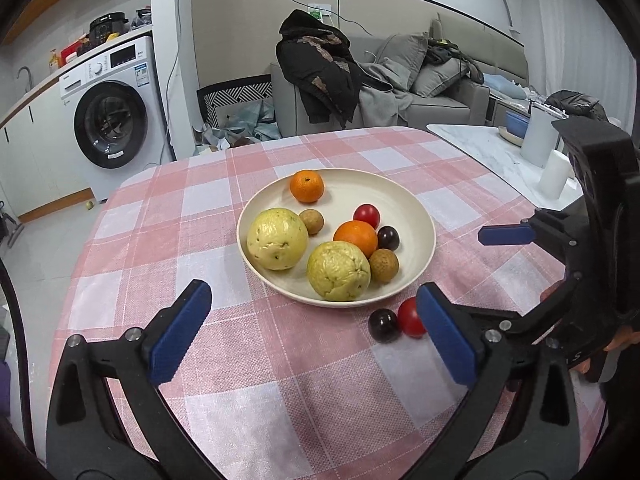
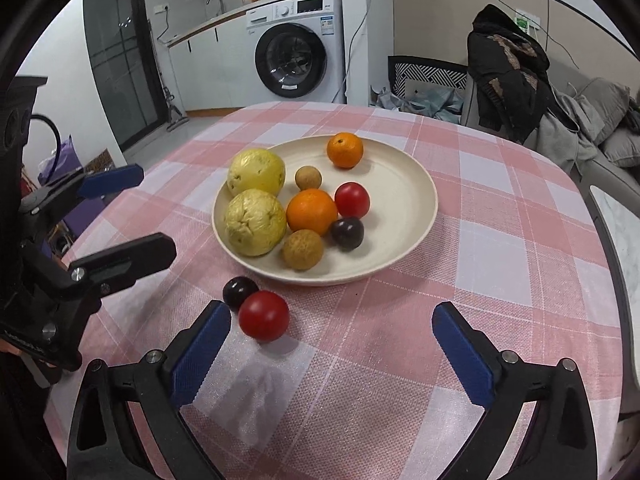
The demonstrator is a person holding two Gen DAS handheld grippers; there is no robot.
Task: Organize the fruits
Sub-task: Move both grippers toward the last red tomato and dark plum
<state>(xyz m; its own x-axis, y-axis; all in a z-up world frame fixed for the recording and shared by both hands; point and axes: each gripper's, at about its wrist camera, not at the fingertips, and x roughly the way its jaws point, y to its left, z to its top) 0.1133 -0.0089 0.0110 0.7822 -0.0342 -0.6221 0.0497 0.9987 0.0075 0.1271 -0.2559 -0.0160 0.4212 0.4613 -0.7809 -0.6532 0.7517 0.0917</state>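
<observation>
Pink-and-white checked cloth point(image 1: 280, 360) over the table, with a cream plate point(image 1: 416, 216) near the middle. On the plate: two pale yellow-green guavas point(image 1: 277, 239) side by side toward the washing-machine side, a larger orange point(image 1: 355, 236) at the centre touching the nearer guava point(image 1: 338, 271), a smaller orange point(image 1: 307, 186) alone by the far rim, a red cherry tomato point(image 1: 366, 216) and a dark purple grape point(image 1: 388, 238) beside the central orange, and two brown longans point(image 1: 384, 265) (one between the guavas and the far orange, one at the near rim). Off the plate, on the cloth just before its near edge: a second dark grape point(image 2: 240, 293) touching a second red tomato point(image 2: 264, 315). Left gripper point(image 1: 316, 330) low over the cloth, jaws spread wide and empty, its right blue pad point(image 1: 446, 338) just beside the loose tomato, partly hiding it from that camera. Right gripper point(image 2: 332, 354) likewise wide apart and holding nothing, hovering above the cloth with its left blue pad point(image 2: 202, 354) near the loose tomato, not touching. White washing machine point(image 2: 298, 46) and a grey sofa point(image 1: 436, 92) with a dark coat point(image 1: 320, 68) beyond the table.
</observation>
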